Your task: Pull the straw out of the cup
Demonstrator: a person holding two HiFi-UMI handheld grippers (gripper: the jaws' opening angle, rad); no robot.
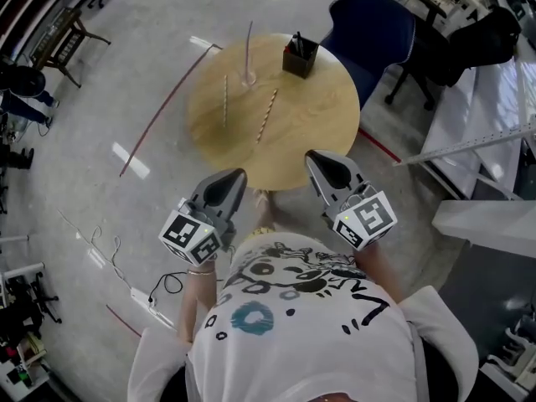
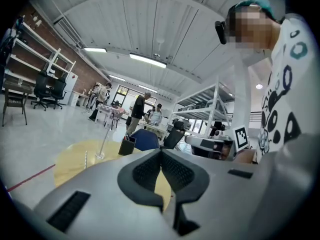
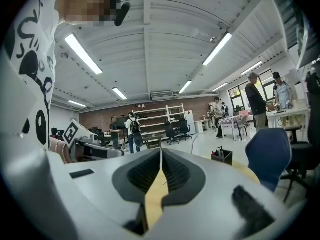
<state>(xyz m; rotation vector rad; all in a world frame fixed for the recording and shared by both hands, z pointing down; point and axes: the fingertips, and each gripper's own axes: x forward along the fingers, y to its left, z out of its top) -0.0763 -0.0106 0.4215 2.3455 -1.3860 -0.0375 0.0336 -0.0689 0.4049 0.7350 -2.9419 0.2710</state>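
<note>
A clear cup (image 1: pixel 249 78) stands at the far side of the round wooden table (image 1: pixel 318 115), with a long straw (image 1: pixel 248 44) upright in it. In the left gripper view the cup (image 2: pixel 100 155) and its straw (image 2: pixel 106 134) show small at the left. Two more straws, one (image 1: pixel 224 100) and another (image 1: pixel 266 114), lie flat on the tabletop. My left gripper (image 1: pixel 237 177) and right gripper (image 1: pixel 312 157) are held near the table's near edge, far from the cup. Both are shut with nothing between their jaws (image 2: pixel 161 151) (image 3: pixel 160 149).
A black pen holder (image 1: pixel 300 55) stands at the back right of the table. A blue chair (image 1: pixel 373 23) stands behind the table. Desks and office chairs fill the right side. Red tape lines and cables cross the floor at the left. Several people stand far off in the room.
</note>
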